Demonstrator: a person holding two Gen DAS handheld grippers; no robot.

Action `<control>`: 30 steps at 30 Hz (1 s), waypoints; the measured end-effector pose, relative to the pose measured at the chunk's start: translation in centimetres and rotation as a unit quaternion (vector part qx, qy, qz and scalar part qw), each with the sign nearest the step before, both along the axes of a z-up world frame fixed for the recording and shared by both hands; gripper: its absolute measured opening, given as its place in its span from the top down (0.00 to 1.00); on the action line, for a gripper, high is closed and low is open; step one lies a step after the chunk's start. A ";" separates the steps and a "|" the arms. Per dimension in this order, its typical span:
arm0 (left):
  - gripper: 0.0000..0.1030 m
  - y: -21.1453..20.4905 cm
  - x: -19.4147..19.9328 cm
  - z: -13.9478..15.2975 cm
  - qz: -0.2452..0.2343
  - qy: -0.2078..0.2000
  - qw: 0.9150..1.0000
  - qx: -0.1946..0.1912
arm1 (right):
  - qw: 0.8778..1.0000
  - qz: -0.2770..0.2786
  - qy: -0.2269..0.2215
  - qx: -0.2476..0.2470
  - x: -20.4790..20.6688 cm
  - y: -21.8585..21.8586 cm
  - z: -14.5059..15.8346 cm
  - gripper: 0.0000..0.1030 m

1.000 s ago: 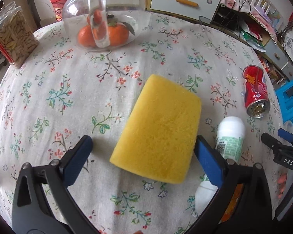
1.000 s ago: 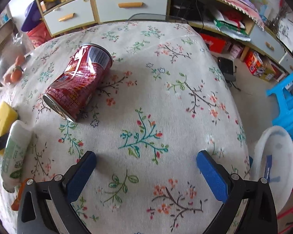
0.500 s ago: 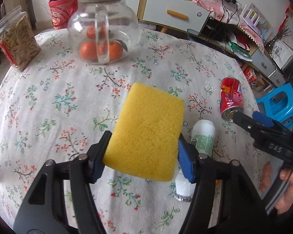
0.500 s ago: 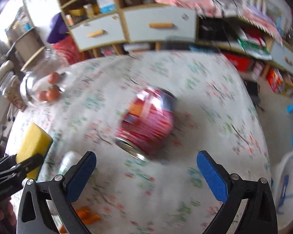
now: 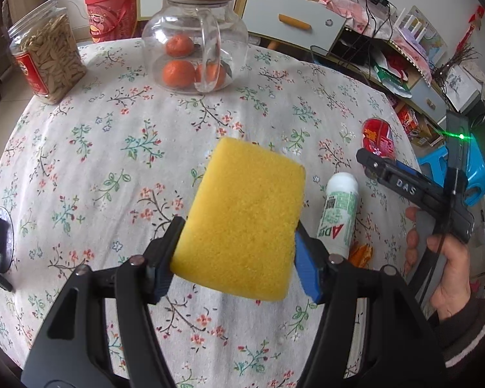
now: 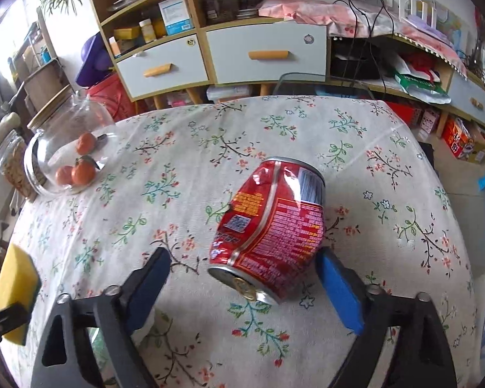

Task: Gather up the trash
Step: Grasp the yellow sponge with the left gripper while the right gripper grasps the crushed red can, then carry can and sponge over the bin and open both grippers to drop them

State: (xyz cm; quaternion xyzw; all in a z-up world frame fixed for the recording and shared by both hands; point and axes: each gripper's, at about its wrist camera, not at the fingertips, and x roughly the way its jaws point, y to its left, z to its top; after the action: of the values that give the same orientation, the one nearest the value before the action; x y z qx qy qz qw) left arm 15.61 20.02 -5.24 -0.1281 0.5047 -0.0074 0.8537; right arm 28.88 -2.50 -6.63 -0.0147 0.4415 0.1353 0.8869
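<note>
A: Our left hand-held gripper (image 5: 234,258) clamps the yellow rectangular foam sponge (image 5: 242,220), lifted off the floral-clothed counter (image 5: 80,161).

B: Our right hand-held gripper (image 6: 242,287) is closing around the dented red metal can (image 6: 271,226) lying on its side there, pads not yet pressing.

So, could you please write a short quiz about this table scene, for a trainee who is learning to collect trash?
1. Choose one: what does the left tool hold? A) a spoon B) a sponge C) a cup
2. True or false: the can stands upright on the table.
3. Fill the gap: the glass jar holds three ____.

Key:
1. B
2. False: it lies on its side, dented.
3. oranges
</note>
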 end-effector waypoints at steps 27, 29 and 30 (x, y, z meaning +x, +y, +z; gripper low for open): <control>0.37 -1.9 -4.5 3.4 -0.023 -0.031 0.997 -0.069 | 0.997 -0.022 0.068 0.021 -6.9 -8.5 3.8 0.40; 0.37 -2.4 -4.8 3.5 -0.025 -0.034 0.997 -0.071 | 0.997 -0.022 0.068 0.017 -7.7 -9.3 4.1 0.41; 0.37 -2.6 -4.8 3.6 -0.026 -0.035 0.996 -0.073 | 0.997 -0.021 0.069 0.017 -7.9 -9.5 4.2 0.41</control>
State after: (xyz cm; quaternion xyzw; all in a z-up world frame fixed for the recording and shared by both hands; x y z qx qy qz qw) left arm 10.76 17.38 -1.66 -0.1769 0.4760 -0.0710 0.8585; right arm 20.95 -12.04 -2.46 0.0187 0.4994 0.1245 0.8572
